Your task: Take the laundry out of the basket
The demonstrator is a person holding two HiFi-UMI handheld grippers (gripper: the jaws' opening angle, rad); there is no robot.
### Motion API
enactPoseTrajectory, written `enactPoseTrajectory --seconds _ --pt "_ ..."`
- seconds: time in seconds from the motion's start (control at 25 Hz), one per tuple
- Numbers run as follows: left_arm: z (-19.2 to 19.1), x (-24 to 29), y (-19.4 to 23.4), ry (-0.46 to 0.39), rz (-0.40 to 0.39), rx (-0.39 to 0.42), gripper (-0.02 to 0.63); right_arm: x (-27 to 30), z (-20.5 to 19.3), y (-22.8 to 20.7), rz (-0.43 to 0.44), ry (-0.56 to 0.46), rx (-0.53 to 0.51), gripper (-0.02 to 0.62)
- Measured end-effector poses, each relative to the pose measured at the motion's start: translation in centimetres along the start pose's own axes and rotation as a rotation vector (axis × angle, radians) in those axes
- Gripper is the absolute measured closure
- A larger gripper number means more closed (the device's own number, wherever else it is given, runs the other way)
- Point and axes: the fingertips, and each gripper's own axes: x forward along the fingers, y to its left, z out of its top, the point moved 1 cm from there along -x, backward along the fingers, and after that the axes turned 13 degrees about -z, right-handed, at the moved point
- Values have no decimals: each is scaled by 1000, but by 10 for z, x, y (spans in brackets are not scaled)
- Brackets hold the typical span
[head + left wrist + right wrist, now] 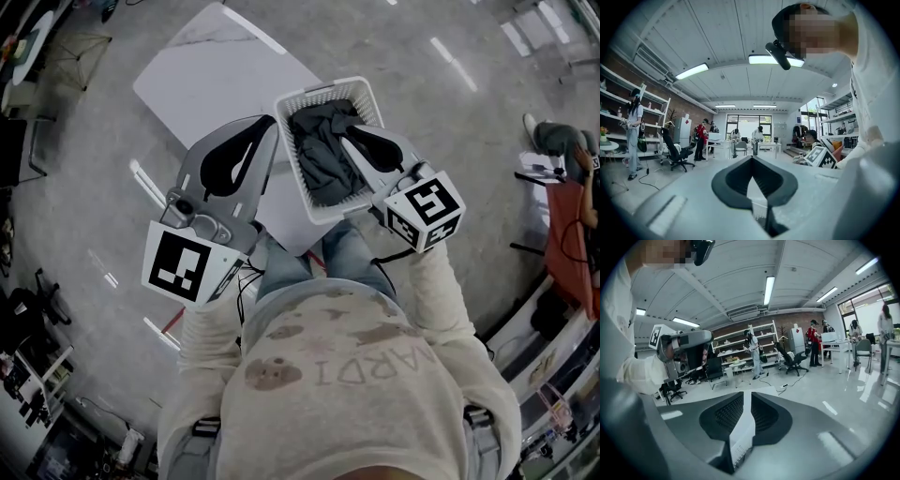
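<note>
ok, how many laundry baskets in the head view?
1: a white slatted plastic basket at the white rectangular table's near edge, holding dark grey clothes. No others in view.

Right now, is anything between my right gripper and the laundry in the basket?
Nothing visible is in the way. The right gripper hangs above the open-topped basket, and the dark clothes lie uncovered under it.

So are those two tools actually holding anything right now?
Nothing. The left gripper has its jaws shut, empty, beside the white lattice plastic basket; the right gripper, jaws slightly apart, is empty over the dark crumpled laundry.
</note>
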Motion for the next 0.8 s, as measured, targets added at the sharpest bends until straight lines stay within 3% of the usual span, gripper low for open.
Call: enactPoseTrajectory --seconds 0.36,0.8 --pt "-34 7 35 46 -102 -42 605 49 -65 -2 -43 192 0 462" --pt "-125 21 60 128 -242 -129 605 111 -199 5 -53 485 2 357"
